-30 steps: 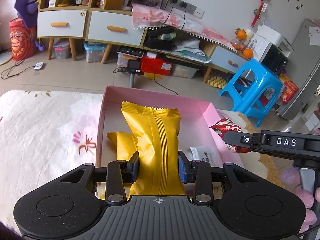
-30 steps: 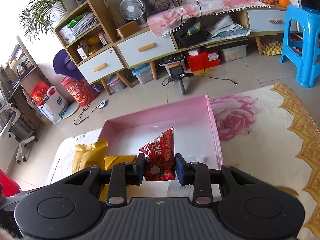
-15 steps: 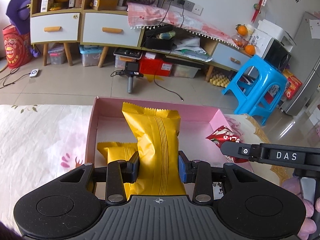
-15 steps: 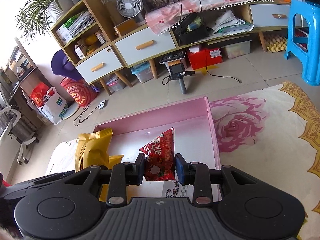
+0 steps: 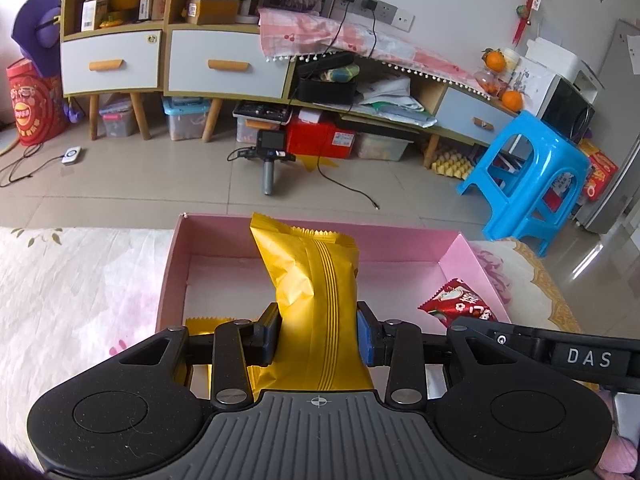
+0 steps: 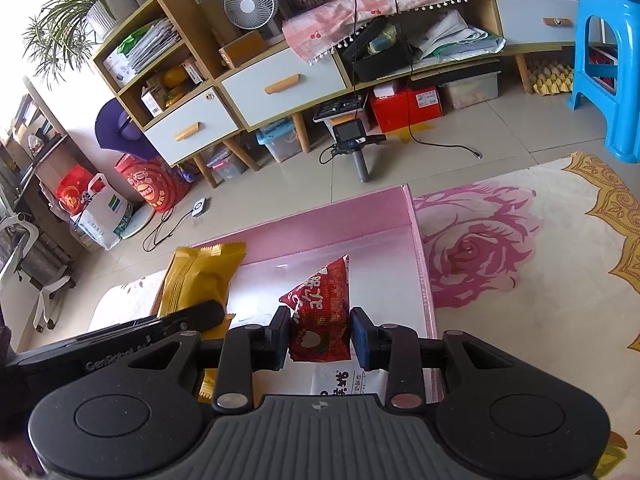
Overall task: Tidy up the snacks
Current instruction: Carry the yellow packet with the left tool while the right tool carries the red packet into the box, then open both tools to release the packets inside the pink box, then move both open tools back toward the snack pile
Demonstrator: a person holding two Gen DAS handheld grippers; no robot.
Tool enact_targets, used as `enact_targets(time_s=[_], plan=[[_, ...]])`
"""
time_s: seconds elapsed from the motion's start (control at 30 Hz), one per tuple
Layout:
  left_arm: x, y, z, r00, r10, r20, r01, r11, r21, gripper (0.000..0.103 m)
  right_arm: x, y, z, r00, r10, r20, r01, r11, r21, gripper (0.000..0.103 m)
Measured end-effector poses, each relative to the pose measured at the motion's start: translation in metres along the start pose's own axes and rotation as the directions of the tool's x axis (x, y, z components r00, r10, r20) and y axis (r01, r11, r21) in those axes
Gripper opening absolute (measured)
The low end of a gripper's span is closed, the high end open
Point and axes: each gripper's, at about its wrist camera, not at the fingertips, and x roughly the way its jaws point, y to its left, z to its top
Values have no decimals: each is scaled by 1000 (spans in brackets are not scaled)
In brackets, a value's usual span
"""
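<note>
Both hands have drifted farther over the pink box (image 5: 404, 240), so more of its floor shows. My left gripper (image 5: 318, 330) clamps a crinkly yellow packet (image 5: 316, 280), which hides a second yellow packet (image 5: 204, 324) lying below. My right gripper (image 6: 319, 334) pinches a glossy red pouch (image 6: 322, 312); beneath it a white wrapper (image 6: 344, 384) is cut off.

Two wrist fisheye cameras looking forward and steeply downward along their own fingers, sitting close above a pink box (image 5: 404, 242) (image 6: 352, 220) on a floral cloth, both facing the cabinets (image 5: 168, 60) (image 6: 248, 92) opposite, sharing box, floor, fan, blue stool.
</note>
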Motion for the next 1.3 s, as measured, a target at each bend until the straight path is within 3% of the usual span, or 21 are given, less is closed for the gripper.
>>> enact_targets(time_s=[0.2, 0.23, 0.3, 0.6, 0.97, 1.3], plan=[[0, -1, 0, 1000, -13, 16, 13, 1000, 2, 40, -2, -1, 1, 1000, -4, 10, 4, 1000, 4, 30], [-1, 1, -1, 1000, -23, 11, 23, 1000, -7, 42, -2, -1, 1, 1000, -4, 11, 4, 1000, 5, 36], [-4, 4, -2, 999, -31, 13, 31, 999, -21, 57, -5, -2, 2, 1000, 1, 19, -1, 1000, 15, 37], [-32, 8, -9, 999, -37, 29, 38, 999, -35, 82, -26, -5, 2, 999, -7, 38, 5, 999, 35, 61], [-89, 10, -31, 999, -13, 36, 14, 1000, -12, 93, -68, 18, -10, 998, -38, 56, 40, 999, -28, 83], [-124, 13, -55, 1000, -8, -2, 8, 1000, 1, 99, -97, 46, -31, 995, -75, 64, 81, 991, -102, 89]])
